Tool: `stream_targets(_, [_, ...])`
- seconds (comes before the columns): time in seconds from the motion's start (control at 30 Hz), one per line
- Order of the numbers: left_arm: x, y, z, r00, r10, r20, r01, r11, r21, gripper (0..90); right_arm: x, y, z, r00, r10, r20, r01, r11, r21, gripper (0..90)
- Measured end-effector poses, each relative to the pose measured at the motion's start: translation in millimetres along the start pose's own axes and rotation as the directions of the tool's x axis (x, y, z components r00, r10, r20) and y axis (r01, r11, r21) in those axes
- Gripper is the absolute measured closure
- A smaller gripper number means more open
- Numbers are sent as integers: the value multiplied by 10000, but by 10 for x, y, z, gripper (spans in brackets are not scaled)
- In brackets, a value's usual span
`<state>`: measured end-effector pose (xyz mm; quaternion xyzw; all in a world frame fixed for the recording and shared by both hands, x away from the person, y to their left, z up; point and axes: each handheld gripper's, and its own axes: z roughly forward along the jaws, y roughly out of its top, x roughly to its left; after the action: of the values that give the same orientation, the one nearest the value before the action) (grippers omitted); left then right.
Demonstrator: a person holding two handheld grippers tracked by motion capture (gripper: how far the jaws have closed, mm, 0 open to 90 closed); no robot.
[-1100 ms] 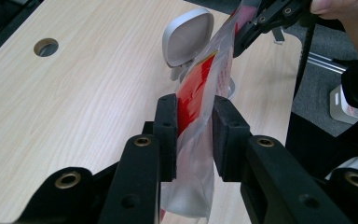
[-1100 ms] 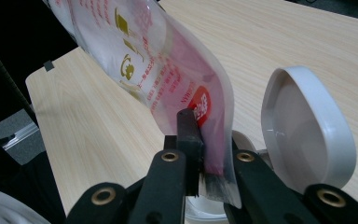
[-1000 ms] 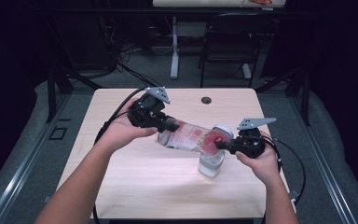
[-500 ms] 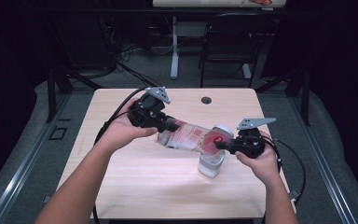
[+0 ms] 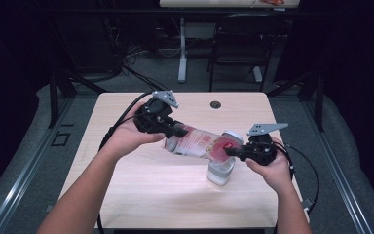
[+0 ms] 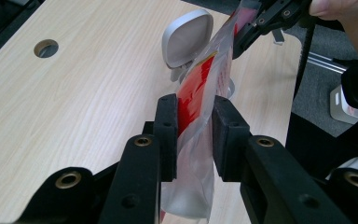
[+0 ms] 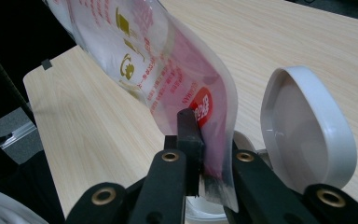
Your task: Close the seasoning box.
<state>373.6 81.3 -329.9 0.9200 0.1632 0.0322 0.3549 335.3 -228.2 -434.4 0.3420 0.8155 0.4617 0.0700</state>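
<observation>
You hold a plastic refill pouch (image 5: 197,143) with red and white print between your two grippers, above the right half of the wooden surface (image 5: 141,195). Your left gripper (image 5: 171,129) has its jaws clamped on the higher end of the pouch; in the left gripper view the two black pads press the clear film (image 6: 193,121) from both sides. Your right gripper (image 5: 230,151) has its jaws clamped on the lower end, where the red part of the pouch (image 7: 186,88) is pinched flat between the pads. The pouch is tilted, and it slopes down from the left gripper to the right one.

Under the lower end stands a clear container (image 5: 221,170) on the surface, near the right edge. Its white flip lid (image 7: 307,135) stands open and upright, just beside the pouch end. In the left gripper view the same lid (image 6: 186,31) shows behind the pouch.

A small round hole (image 5: 215,104) is in the surface near the far edge.
</observation>
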Motion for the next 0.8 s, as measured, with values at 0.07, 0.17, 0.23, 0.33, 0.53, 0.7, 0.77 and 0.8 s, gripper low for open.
stream_targets(0.07, [1,3,1,10000,9,10,-9,10000,-7,740,-4,-2,0,10000,10,-22,-10,10000,-14,883])
stream_targets(0.17, [5,11,0,10000,57,16,-57,10000,18,739,-8,-5,1,10000,36,-22,-36,10000,-23,882])
stream_targets(0.23, [6,13,1,10000,65,21,-65,10000,11,739,-9,-9,5,10000,80,-18,-80,10000,-59,883])
stream_targets(0.33, [6,15,3,10000,47,24,-47,10000,-9,739,-6,-8,3,10000,56,-4,-56,10000,-38,883])
stream_targets(0.53, [-1,21,6,10000,-12,19,12,10000,-42,739,-11,-10,2,10000,66,-7,-66,10000,-36,881])
stream_targets(0.7, [0,26,7,10000,24,43,-23,10000,-56,739,-21,-17,0,9999,81,-81,-81,10000,-54,877])
stream_targets(0.77, [0,29,8,10000,73,34,-73,10000,-57,738,-26,-19,0,9999,92,-82,-93,9999,-72,876])
stream_targets(0.8, [3,30,8,10000,80,22,-80,10000,-49,738,-25,-19,0,9999,92,-76,-93,9999,-65,875])
